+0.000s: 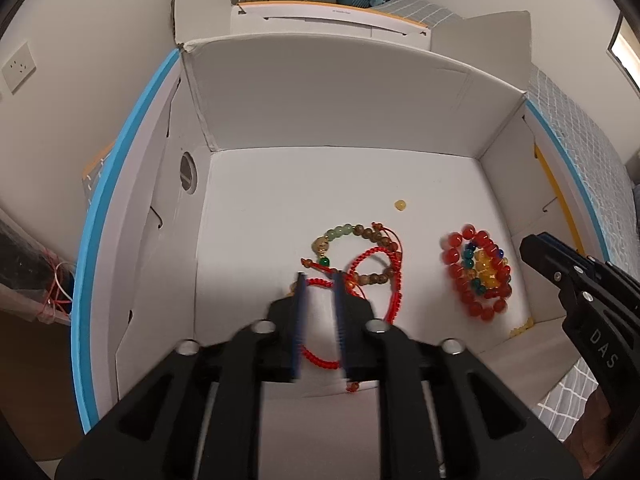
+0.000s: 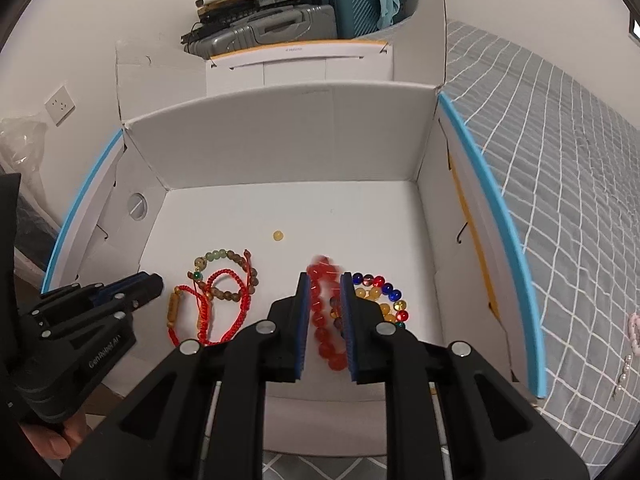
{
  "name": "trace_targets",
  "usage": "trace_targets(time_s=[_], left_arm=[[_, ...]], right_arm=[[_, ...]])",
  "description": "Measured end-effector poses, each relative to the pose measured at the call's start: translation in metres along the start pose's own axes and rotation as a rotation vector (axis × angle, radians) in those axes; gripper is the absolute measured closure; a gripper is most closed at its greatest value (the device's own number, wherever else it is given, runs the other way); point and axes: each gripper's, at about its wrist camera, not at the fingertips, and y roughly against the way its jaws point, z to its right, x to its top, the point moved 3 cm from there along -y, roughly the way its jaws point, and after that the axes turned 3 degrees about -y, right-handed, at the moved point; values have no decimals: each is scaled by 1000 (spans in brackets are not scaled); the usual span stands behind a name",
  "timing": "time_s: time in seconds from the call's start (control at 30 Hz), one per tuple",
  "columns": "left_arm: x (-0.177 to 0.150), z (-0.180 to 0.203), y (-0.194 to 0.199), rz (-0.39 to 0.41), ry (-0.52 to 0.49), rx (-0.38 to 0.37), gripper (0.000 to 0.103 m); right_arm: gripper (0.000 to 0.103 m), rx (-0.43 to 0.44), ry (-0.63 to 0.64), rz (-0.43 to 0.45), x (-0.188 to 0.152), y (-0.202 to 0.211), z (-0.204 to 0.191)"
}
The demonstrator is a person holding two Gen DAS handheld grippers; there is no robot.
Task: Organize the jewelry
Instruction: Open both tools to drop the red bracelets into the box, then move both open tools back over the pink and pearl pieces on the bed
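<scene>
A white cardboard box (image 1: 344, 120) (image 2: 280, 140) holds the jewelry. On its floor lie a brown-and-green bead bracelet (image 1: 356, 236) (image 2: 230, 258), red cord bracelets (image 1: 376, 264) (image 2: 224, 300), a red bead bracelet (image 1: 472, 276) (image 2: 326, 320), a multicoloured bead bracelet (image 1: 484, 264) (image 2: 384, 292) and one loose yellow bead (image 1: 399, 205) (image 2: 278, 235). My left gripper (image 1: 320, 280) (image 2: 154, 282) is open over the red cords, with a cord between its fingers. My right gripper (image 2: 325, 284) (image 1: 532, 246) is open, its fingers either side of the red bead bracelet.
The box sits on a bed with a grey checked cover (image 2: 560, 160). Grey and teal suitcases (image 2: 320, 8) stand behind it. A pearl and pink chain (image 2: 630, 340) lies on the bed to the right of the box. A wall socket (image 2: 60, 105) is at left.
</scene>
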Motion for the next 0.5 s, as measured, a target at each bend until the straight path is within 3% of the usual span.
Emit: trace_targets(time_s=[0.07,0.1,0.3,0.5], left_arm=[[1,0,5,22,2,7,54],[1,1,9,38,2,12,51],[3,7,22,75,-8,0,36],[6,14,35,124,-21,2,21]], right_arm=[[62,-1,3,14,1,6,0],[51,-2,3,28,1,12,0],[21,-7,-19,116,5,47,11],[7,-26,-38,193,6,75,33]])
